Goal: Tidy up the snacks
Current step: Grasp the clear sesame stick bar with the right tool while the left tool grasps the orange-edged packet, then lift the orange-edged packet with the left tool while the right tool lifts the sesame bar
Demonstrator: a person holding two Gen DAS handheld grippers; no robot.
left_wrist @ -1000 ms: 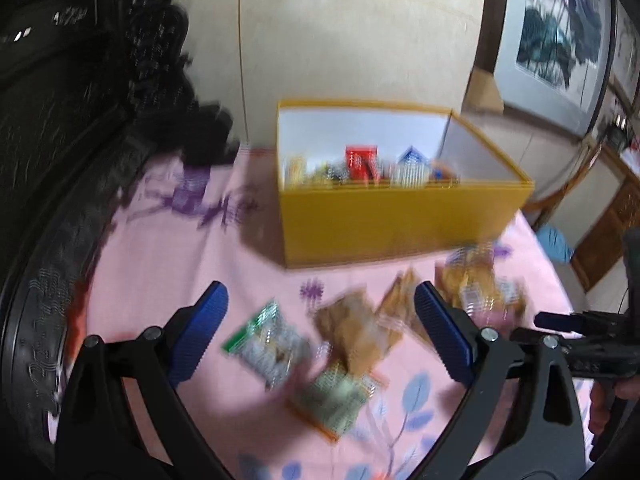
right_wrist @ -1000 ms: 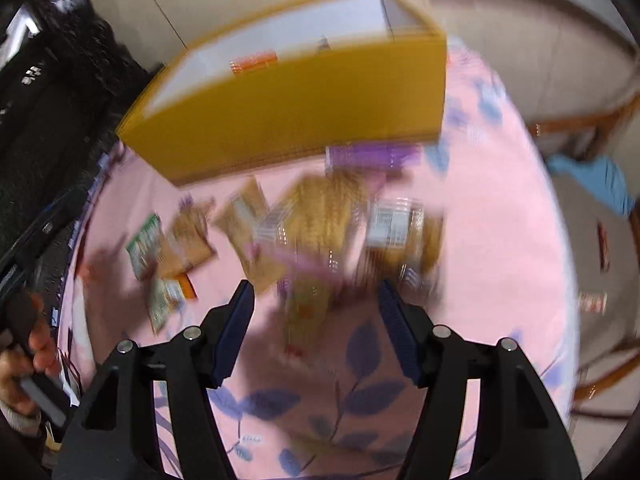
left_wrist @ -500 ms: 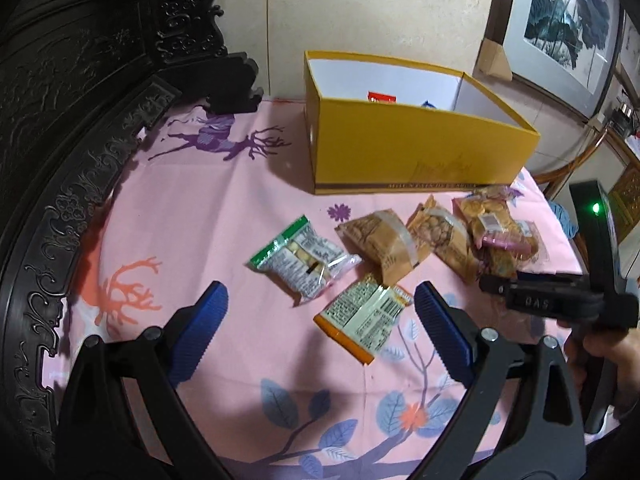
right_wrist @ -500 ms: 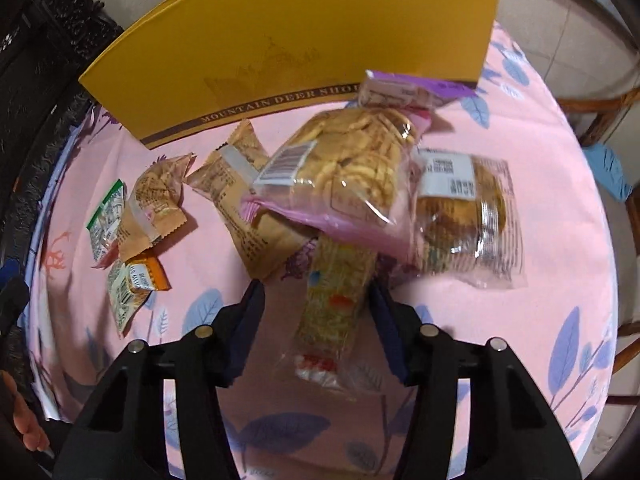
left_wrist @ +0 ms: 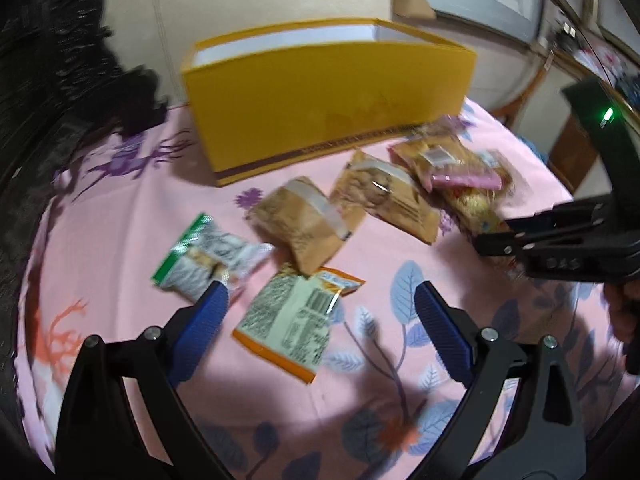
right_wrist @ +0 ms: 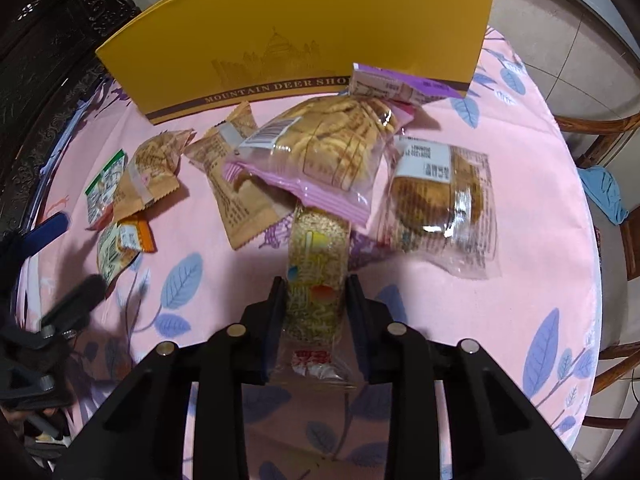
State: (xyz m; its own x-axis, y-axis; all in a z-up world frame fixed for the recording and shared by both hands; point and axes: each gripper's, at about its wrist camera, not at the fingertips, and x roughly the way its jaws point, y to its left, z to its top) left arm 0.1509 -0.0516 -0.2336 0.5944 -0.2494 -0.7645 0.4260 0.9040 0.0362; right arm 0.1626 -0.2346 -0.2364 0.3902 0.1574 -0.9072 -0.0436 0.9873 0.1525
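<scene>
A yellow box (left_wrist: 320, 96) stands at the back of the pink tablecloth, also in the right wrist view (right_wrist: 304, 32). Several snack packets lie in front of it. My right gripper (right_wrist: 317, 286) is shut on a long golden snack bar (right_wrist: 316, 272), whose far end lies under a pink-edged cookie bag (right_wrist: 320, 152). My left gripper (left_wrist: 320, 308) is open just above an orange-edged packet (left_wrist: 296, 316), with a green-edged packet (left_wrist: 204, 256) by its left finger. The right gripper also shows in the left wrist view (left_wrist: 492, 240).
Two brown packets (left_wrist: 304, 224) (left_wrist: 380, 196) lie mid-table. A clear cake packet (right_wrist: 440, 196) and a purple packet (right_wrist: 400, 88) lie to the right. Dark carved furniture (left_wrist: 48, 80) borders the left. A wooden chair (right_wrist: 608, 136) stands beyond the right table edge.
My right gripper has closed from around the golden bar onto it. My left gripper has moved forward and down toward the orange-edged packet, staying open.
</scene>
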